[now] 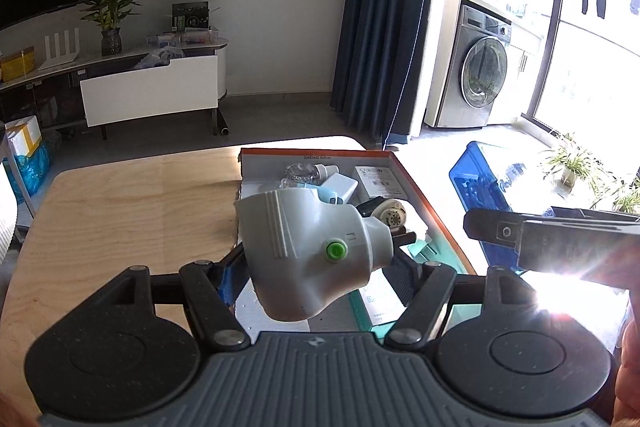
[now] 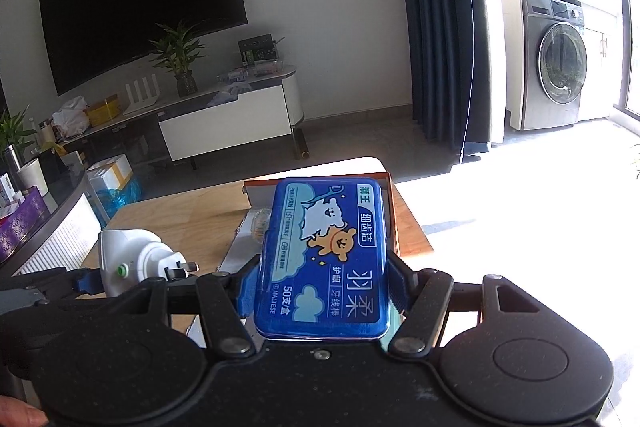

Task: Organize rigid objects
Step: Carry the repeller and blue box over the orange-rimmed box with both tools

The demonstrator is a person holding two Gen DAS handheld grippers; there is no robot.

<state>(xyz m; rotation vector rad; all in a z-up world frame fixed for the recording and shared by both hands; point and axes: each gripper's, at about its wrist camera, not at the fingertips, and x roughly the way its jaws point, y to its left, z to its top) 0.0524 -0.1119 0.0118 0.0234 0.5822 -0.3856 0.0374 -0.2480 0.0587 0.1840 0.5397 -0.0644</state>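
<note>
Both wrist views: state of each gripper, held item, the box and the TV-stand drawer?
left gripper: shut on white plug adapter
white plug adapter: held above the box, prongs pointing right
right gripper: shut on blue floss-pick case
blue floss-pick case: held, lid closed, label up
orange-rimmed box: open, partly filled
TV-stand drawer: pulled open
washing machine: door closed
</note>
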